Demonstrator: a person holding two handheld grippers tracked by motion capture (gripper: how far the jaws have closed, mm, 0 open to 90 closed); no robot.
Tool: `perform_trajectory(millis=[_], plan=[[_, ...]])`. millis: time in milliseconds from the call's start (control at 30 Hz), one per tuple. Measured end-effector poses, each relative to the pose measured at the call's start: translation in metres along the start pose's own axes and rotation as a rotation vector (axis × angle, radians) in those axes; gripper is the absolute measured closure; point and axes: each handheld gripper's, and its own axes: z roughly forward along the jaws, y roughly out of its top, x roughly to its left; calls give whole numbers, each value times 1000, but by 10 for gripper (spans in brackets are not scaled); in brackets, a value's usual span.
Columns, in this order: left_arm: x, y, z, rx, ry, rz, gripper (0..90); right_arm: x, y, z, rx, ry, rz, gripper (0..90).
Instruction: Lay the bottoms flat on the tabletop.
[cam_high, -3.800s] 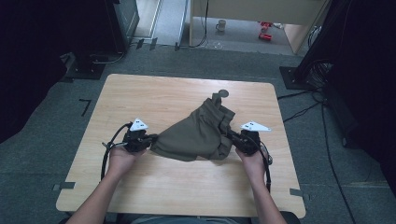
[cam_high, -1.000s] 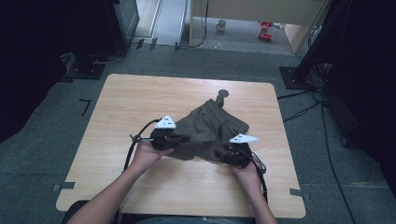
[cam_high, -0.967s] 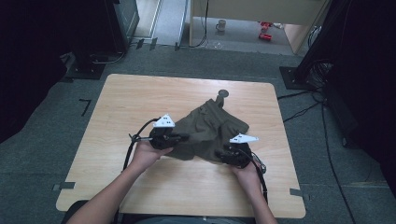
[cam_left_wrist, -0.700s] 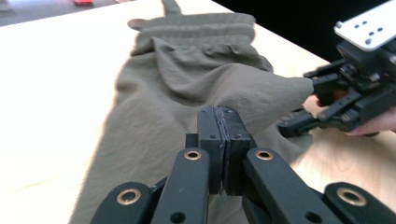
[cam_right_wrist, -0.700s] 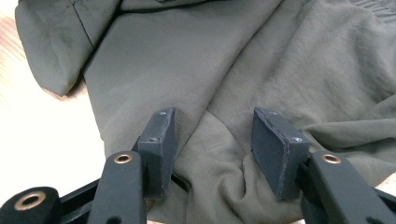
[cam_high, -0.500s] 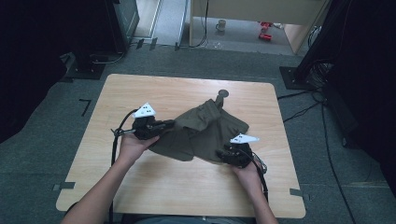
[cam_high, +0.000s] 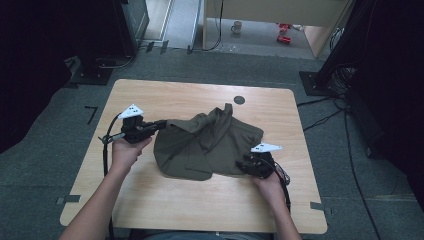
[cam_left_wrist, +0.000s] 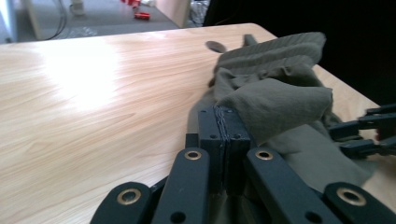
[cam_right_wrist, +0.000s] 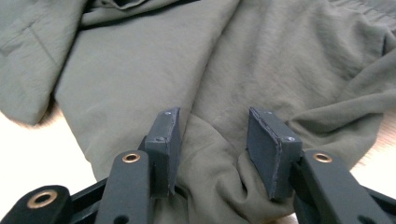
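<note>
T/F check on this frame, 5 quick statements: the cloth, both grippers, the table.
1. The left gripper has its fingers shut on an edge of the olive garment. True.
2. The right gripper is clamped tight on the garment. False: its fingers stand apart with a fold of cloth bunched between them; they have just been closing.
3. The garment lies flat and fully spread. False: it is rumpled, with a fold raised near its far edge.
4. A dark round hole sits in the wooden table beyond the garment. True.
5. The garment hangs over the table's near edge. False: it lies wholly on the tabletop, bare wood on every side.
</note>
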Motion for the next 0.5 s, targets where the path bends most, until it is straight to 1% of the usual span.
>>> perform_trajectory(millis=[33, 67, 100, 167, 200, 233, 300, 333, 367, 433, 500], plan=[[3, -1, 0, 1, 8, -10, 894, 0, 0, 0, 1, -2, 3, 548], [3, -1, 0, 1, 8, -10, 894, -1, 0, 0, -1, -5, 0, 553], [10, -3, -1, 8, 26, -28, 893, -2, 0, -1, -1, -3, 3, 554], [17, -6, -1, 18, 41, -44, 893, -4, 0, -1, -4, -2, 5, 557], [17, -6, -1, 18, 41, -44, 893, -5, 0, -1, -6, -4, 4, 557], [23, -8, -1, 29, 54, -58, 893, -6, 0, -1, -6, -6, 6, 558], [28, -11, 0, 39, 64, -70, 893, -7, 1, -1, -3, -3, 7, 558], [28, -11, 0, 39, 64, -70, 893, -7, 1, 0, -2, -4, 1, 558], [35, -15, 1, 53, 79, -84, 893, -7, 2, 0, 3, -6, -2, 558], [40, -18, 2, 64, 92, -94, 893, -7, 3, 0, 6, -8, 2, 558], [46, -21, 4, 78, 99, -114, 893, -9, 4, 1, 4, -8, -5, 558]])
